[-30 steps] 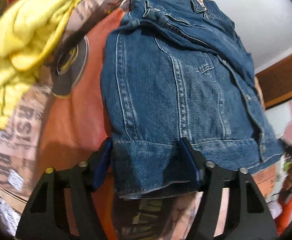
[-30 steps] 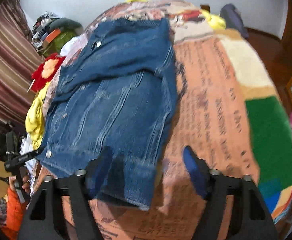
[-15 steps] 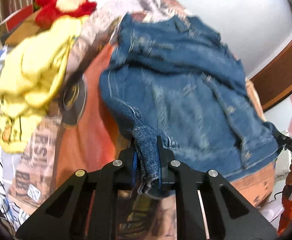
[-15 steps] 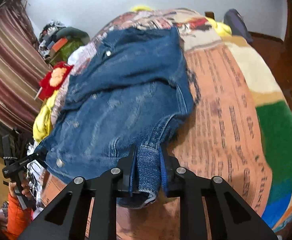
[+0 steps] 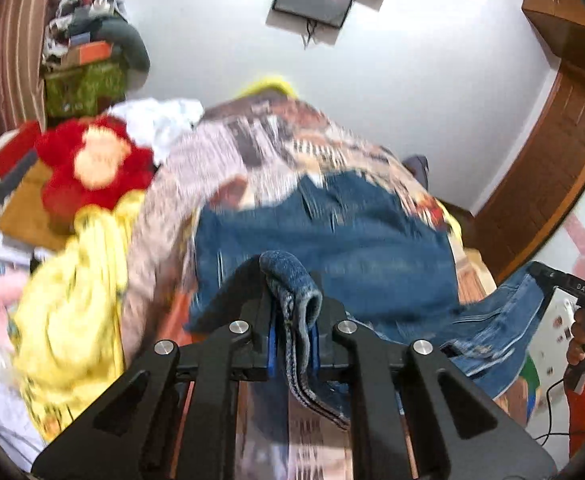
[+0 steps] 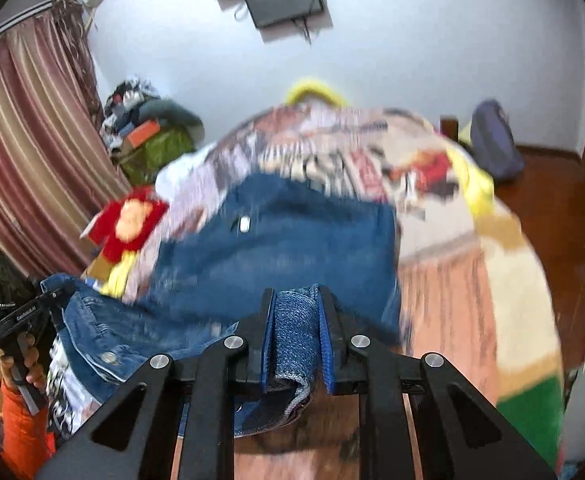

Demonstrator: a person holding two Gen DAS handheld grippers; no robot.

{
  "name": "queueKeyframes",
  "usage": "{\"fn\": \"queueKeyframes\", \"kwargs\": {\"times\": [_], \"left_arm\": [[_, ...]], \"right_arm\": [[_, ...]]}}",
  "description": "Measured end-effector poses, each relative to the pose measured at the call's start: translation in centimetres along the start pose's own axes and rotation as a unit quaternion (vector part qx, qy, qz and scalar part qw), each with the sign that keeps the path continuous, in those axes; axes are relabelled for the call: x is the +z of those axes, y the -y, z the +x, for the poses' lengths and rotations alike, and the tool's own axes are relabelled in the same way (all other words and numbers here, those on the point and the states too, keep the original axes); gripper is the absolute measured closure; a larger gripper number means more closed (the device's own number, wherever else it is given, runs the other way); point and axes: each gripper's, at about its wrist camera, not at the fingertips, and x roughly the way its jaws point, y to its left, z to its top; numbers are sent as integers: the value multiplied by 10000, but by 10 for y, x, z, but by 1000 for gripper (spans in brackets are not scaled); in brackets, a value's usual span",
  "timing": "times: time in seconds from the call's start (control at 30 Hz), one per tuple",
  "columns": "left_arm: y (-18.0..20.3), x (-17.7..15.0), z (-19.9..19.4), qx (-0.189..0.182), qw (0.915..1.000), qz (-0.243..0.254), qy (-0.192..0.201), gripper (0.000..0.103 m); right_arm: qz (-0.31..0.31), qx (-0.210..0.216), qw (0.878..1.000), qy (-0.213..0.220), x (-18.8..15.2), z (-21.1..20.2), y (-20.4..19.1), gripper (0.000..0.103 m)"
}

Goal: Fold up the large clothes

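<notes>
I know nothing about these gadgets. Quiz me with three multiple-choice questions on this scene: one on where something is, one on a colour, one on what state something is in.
1. Where is the red plush toy?
A. On the denim jacket
B. Beside the bed, just beyond the yellow cloth
C. Hanging on the wall

2. What colour is the garment that both tools hold?
A. Blue
B. Green
C. White

3. How do the jaws of the left gripper stand?
A. Wide open, nothing between them
B. Shut on a fold of the jacket's hem
C. Shut on the bedspread

Answers:
1 B: in the left wrist view it sits left of the patterned bedspread, above the yellow cloth.
2 A: the denim jacket is blue in both views.
3 B: a fold of denim is pinched between its blue pads; the right gripper clamps the hem likewise.
</notes>
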Motion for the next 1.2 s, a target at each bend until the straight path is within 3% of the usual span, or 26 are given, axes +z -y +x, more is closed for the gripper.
{"fn": "queueKeyframes", "kwargs": {"times": [0.2,0.4,0.67,0.8,1.0,1.03,1.1,1.17,1.2], "left_arm": [[-12,60,39,74,9994,-187,284,91],[-26,89,108,414,9989,-224,85,91],[-59,73,222,921,9917,-433,-780,91],[-73,52,261,982,9868,-529,-1172,88],[-74,33,288,1135,9815,-303,-1513,84],[-73,33,289,1201,9807,-242,-1526,84],[-73,34,288,1227,9793,-259,-1588,84],[-74,38,282,1199,9790,-380,-1606,84],[-73,41,278,1191,9793,-396,-1585,83]], "right_arm": [[-136,-303,9990,309,70,36,4,87],[-86,-618,9979,165,113,112,18,87],[105,-929,9943,-517,108,227,56,87],[46,-991,9923,-736,90,257,74,86],[-72,-880,9926,-828,78,259,90,86],[-148,-1089,9911,-750,78,255,90,86],[-405,-2141,9750,-428,81,238,98,86],[-370,-2330,9707,-448,83,225,110,86],[-262,-2129,9754,-505,82,212,119,86]]}}
